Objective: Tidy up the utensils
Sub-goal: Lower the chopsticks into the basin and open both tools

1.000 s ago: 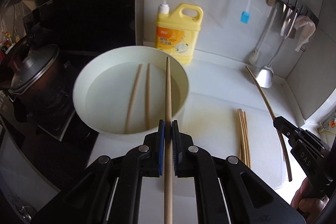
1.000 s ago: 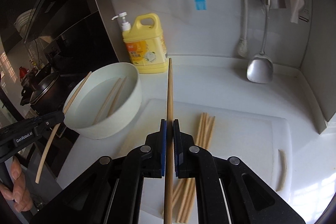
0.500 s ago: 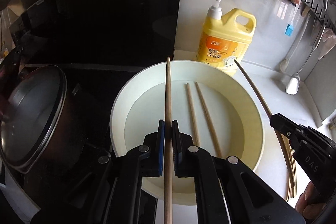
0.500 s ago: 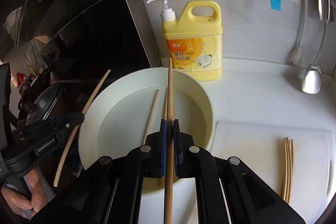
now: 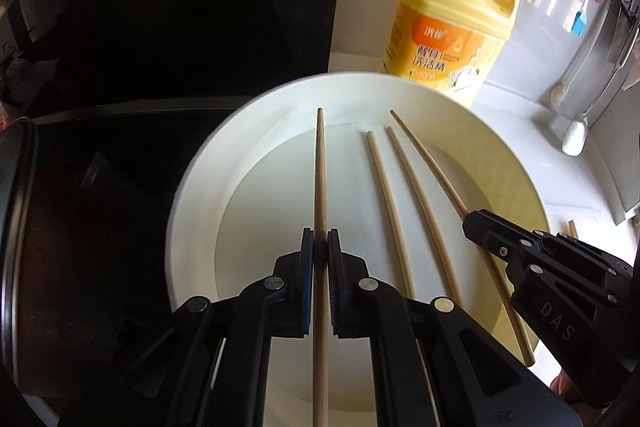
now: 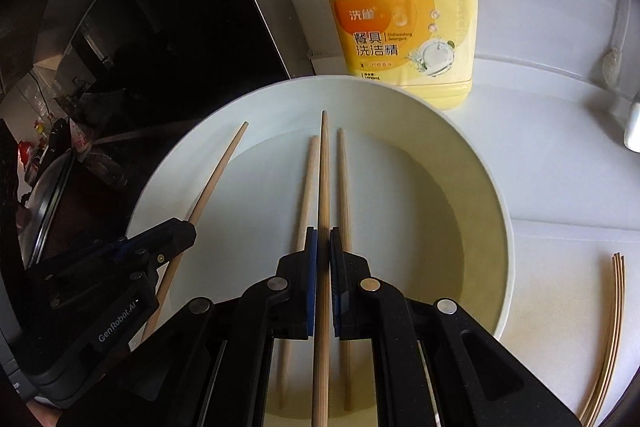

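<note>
A white round basin (image 5: pixel 192 195) (image 6: pixel 492 187) holds water with two wooden chopsticks (image 5: pixel 386 203) (image 6: pixel 344 179) lying in it. My left gripper (image 5: pixel 320 243) is shut on one chopstick (image 5: pixel 320 171) held over the basin's left part; it shows at the left of the right wrist view (image 6: pixel 188 227). My right gripper (image 6: pixel 323 241) is shut on another chopstick (image 6: pixel 323 171), held over the two in the basin; it shows at the right of the left wrist view (image 5: pixel 472 223). Several more chopsticks (image 6: pixel 612 323) lie on the white cutting board (image 6: pixel 552 307) to the right.
A yellow dish-soap bottle (image 5: pixel 448 27) (image 6: pixel 404 3) stands just behind the basin. A dark cooktop with a lidded pot (image 5: pixel 16 247) lies to the left. A ladle (image 5: pixel 576 135) and a blue brush (image 5: pixel 580 23) hang on the wall at the right.
Both grippers, each still holding a chopstick, have moved left from the cutting board to over the basin and come lower and closer to it.
</note>
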### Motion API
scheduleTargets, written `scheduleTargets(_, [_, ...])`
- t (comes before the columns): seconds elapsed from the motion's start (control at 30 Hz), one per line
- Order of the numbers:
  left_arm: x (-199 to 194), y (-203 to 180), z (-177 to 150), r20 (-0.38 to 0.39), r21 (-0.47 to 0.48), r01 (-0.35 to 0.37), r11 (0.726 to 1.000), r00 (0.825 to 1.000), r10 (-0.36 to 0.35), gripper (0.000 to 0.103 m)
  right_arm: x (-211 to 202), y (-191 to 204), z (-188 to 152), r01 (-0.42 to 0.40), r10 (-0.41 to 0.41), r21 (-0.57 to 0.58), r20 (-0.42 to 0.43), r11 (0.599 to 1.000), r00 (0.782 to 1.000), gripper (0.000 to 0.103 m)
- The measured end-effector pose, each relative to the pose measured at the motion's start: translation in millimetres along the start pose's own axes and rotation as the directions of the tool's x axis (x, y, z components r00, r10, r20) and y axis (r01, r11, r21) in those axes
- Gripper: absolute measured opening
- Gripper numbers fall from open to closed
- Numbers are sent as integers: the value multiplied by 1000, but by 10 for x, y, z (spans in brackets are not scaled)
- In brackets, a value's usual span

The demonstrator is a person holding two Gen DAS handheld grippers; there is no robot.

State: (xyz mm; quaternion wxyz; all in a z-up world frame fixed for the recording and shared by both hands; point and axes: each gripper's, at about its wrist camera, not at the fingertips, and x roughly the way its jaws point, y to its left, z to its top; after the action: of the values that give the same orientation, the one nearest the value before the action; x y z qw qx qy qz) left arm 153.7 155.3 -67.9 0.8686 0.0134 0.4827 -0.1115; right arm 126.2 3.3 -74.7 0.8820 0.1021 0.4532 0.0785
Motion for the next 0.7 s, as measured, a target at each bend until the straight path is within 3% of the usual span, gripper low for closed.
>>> scheduleTargets(0.53, [251,-19,-14,-88,0,-22,1000,996,22,10,245,12,-33,4,-4,1,-91,1000,996,7])
scheduleTargets(0.57, [245,-12,-26,-91,-1,-24,1000,996,24,16,241,12,-27,7,-8,-2,-88,1000,996,10])
scheduleTargets(0.63, [215,-2,-40,-89,-3,-40,999,995,39,40,201,8,-25,16,-16,-4,-75,1000,997,20])
scheduleTargets(0.67, [184,8,-49,-78,-7,-47,999,996,46,56,172,2,-27,21,-21,-6,-67,1000,998,25])
scheduleTargets(0.7, [143,18,-55,-61,-10,-55,998,997,54,62,132,-5,-34,25,-25,-8,-59,1000,998,25])
